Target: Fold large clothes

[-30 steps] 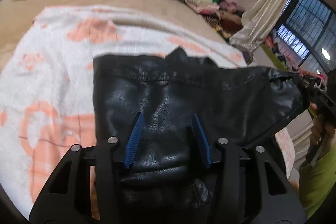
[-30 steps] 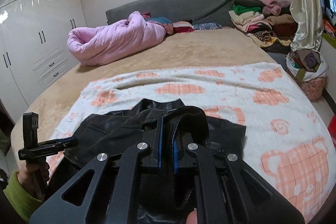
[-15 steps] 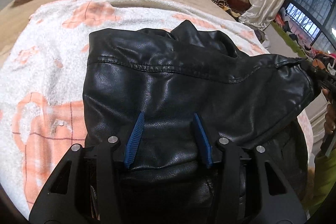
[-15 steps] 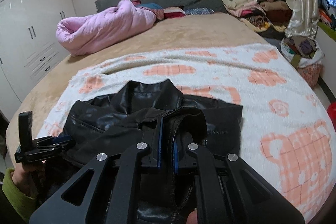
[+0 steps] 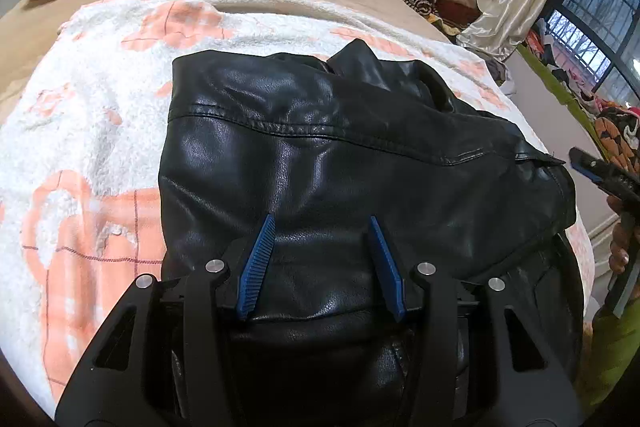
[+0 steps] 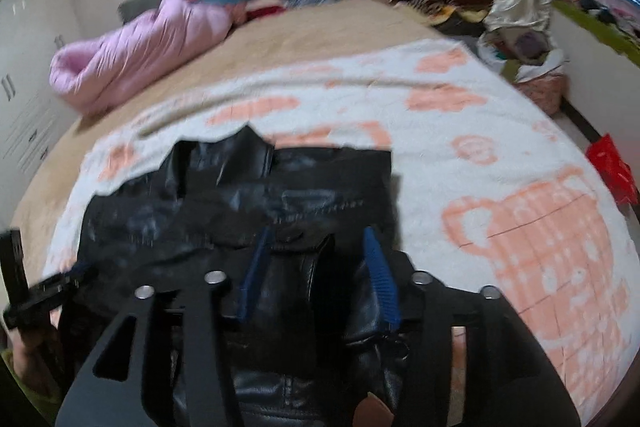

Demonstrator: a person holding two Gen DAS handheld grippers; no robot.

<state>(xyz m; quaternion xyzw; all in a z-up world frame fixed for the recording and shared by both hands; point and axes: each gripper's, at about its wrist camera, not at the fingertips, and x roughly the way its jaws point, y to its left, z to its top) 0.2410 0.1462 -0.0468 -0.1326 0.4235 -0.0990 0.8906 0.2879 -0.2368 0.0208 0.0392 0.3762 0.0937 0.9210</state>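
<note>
Left wrist view: a black leather jacket (image 5: 320, 163) lies folded over on a white blanket with peach prints (image 5: 80, 115) spread across a bed.

The left gripper (image 5: 320, 259) has its blue pads spread, with jacket leather bulging between them; whether they pinch it I cannot tell. The right gripper (image 6: 316, 275) has just been opening, its jaws now apart over the jacket's edge, apparently releasing a finished fold. The next move likely calls for regripping to fold again. No readable labels or writing.
</note>
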